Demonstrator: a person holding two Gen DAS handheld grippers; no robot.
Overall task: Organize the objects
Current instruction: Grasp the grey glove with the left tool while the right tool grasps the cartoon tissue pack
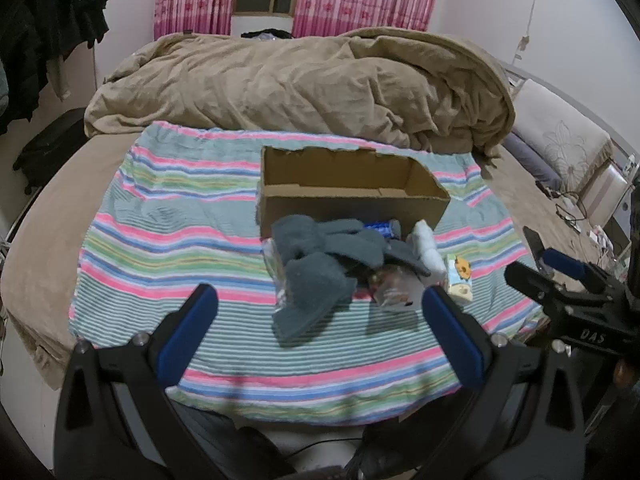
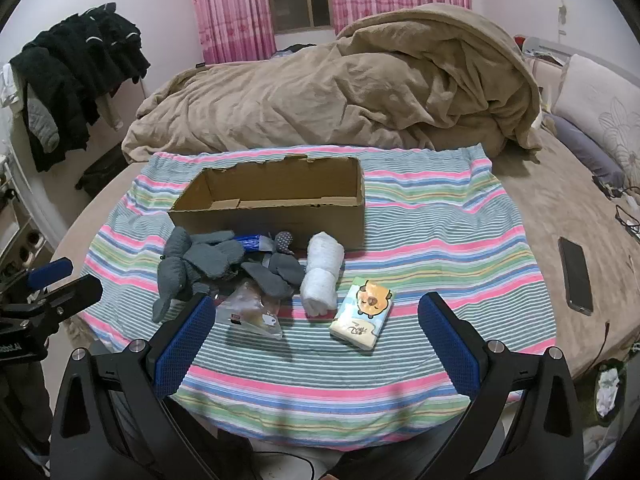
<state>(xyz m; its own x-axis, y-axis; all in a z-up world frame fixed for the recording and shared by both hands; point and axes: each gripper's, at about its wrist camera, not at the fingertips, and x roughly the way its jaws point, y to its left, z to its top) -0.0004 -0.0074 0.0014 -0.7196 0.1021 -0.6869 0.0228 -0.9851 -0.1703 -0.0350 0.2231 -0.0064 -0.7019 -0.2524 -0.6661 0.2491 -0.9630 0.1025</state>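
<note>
An open cardboard box [image 1: 352, 196] [image 2: 276, 204] stands on a striped towel [image 1: 168, 248] [image 2: 440, 240] spread over the bed. Just in front of it lies a heap: grey socks [image 1: 316, 272] [image 2: 200, 264], a blue packet [image 1: 380, 229] [image 2: 250, 242], a rolled white cloth [image 1: 430, 250] [image 2: 322, 276], a clear plastic bag [image 1: 394, 290] [image 2: 254, 312] and a tissue pack [image 1: 459, 278] [image 2: 364, 312] with a cartoon print. My left gripper [image 1: 320, 300] hovers open just short of the socks. My right gripper [image 2: 316, 308] hovers open before the tissue pack and white roll. Neither holds anything.
A rumpled tan blanket [image 1: 320, 76] [image 2: 360, 88] is piled behind the box. A dark phone [image 2: 576, 276] lies on the bed to the right, with cables [image 2: 624, 216] beyond it. Dark clothes [image 2: 76, 76] hang at the left. Pink curtains [image 2: 232, 4] cover the far wall.
</note>
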